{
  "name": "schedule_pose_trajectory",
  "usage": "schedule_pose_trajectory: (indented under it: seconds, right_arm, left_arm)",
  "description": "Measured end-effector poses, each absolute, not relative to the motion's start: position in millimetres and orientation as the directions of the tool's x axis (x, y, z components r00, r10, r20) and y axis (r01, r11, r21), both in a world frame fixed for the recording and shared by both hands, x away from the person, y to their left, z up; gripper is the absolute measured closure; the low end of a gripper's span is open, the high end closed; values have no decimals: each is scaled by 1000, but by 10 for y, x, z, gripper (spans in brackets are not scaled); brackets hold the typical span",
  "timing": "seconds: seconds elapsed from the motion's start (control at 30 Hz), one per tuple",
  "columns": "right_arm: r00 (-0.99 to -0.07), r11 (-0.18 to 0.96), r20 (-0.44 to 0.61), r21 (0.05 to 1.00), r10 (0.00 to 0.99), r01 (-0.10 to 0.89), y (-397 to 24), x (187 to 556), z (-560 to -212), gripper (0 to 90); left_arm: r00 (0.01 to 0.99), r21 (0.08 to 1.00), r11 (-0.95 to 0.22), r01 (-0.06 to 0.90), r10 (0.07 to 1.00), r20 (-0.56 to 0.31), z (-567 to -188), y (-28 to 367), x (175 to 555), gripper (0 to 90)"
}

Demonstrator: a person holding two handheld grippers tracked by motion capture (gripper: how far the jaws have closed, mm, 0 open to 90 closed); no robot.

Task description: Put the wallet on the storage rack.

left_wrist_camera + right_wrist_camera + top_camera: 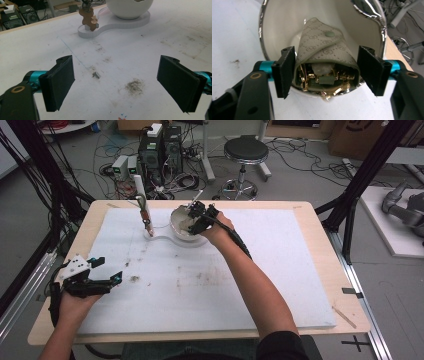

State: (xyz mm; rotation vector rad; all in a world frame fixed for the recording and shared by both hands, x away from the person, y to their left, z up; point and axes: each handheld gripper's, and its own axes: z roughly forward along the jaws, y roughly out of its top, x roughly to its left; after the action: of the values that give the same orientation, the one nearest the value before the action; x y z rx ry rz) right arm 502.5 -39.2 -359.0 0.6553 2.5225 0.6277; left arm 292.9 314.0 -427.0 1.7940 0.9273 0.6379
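Note:
A white bowl (180,226) with a shiny rim (262,30) stands on a white curved base (161,240) at the far middle of the board. Inside it lies a beige monogram key pouch (324,47), flap open, with gold hooks (303,77) showing. My right gripper (198,218) hovers at the bowl's mouth. It (327,75) is open, with one jaw on each side of the pouch. A brown bear key ring (88,20) hangs from a post (140,190) on the base. My left gripper (106,270) rests open near the front left, and nothing sits between its jaws (116,85).
A white foam board (280,285) covers the wooden table (320,227). A small metal scrap (96,74) and a dirt smudge (134,86) lie ahead of the left gripper. Behind the table are a stool (245,152), computers (160,150) and cables.

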Motion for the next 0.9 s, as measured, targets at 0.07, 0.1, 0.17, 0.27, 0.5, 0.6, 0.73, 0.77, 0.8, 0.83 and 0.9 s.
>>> schedule_pose_trajectory:
  seconds: [0.07, 0.1, 0.17, 0.27, 0.5, 0.6, 0.73, 0.77, 0.8, 0.83, 0.9]
  right_arm:
    - [-782, 774, -304, 542, 544, 328, -409, 5015, -3566, 302]
    - [-782, 769, -299, 550, 546, 327, -420, 5009, -3552, 290]
    - [-782, 761, -290, 558, 552, 330, -452, 4994, -3515, 261]
    - [-784, 749, -271, 571, 559, 337, -520, 4961, -3459, 241]
    - [-770, 709, -259, 625, 583, 327, -761, 4837, -3353, 235]
    - [-765, 691, -243, 640, 597, 335, -901, 4775, -3335, 225]
    - [-757, 664, -228, 669, 612, 334, -1078, 4678, -3303, 221]
    - [-755, 651, -222, 684, 617, 330, -1125, 4646, -3301, 221]
    - [-751, 642, -220, 693, 623, 329, -1176, 4616, -3297, 217]
    - [-744, 632, -217, 700, 632, 333, -1225, 4587, -3292, 210]
    - [-741, 622, -203, 703, 640, 345, -1317, 4541, -3279, 209]
  left_arm:
    - [571, 925, -226, 306, 821, 12, -4271, 3135, 2930, 143]
    - [572, 925, -227, 306, 820, 12, -4271, 3134, 2931, 143]
    - [574, 924, -229, 305, 819, 13, -4271, 3131, 2934, 143]
    - [576, 924, -232, 305, 817, 15, -4270, 3122, 2938, 143]
    - [589, 924, -236, 302, 808, 14, -4271, 3068, 2986, 143]
    - [597, 924, -237, 300, 802, 12, -4273, 3025, 3023, 143]
    - [610, 923, -243, 297, 792, 12, -4273, 2975, 3076, 143]
    - [612, 924, -240, 297, 791, 9, -4272, 2962, 3089, 143]
    - [616, 924, -243, 295, 788, 11, -4271, 2951, 3104, 143]
    - [619, 923, -247, 295, 785, 13, -4271, 2941, 3119, 144]
    - [622, 923, -245, 296, 783, 8, -4274, 2912, 3145, 143]
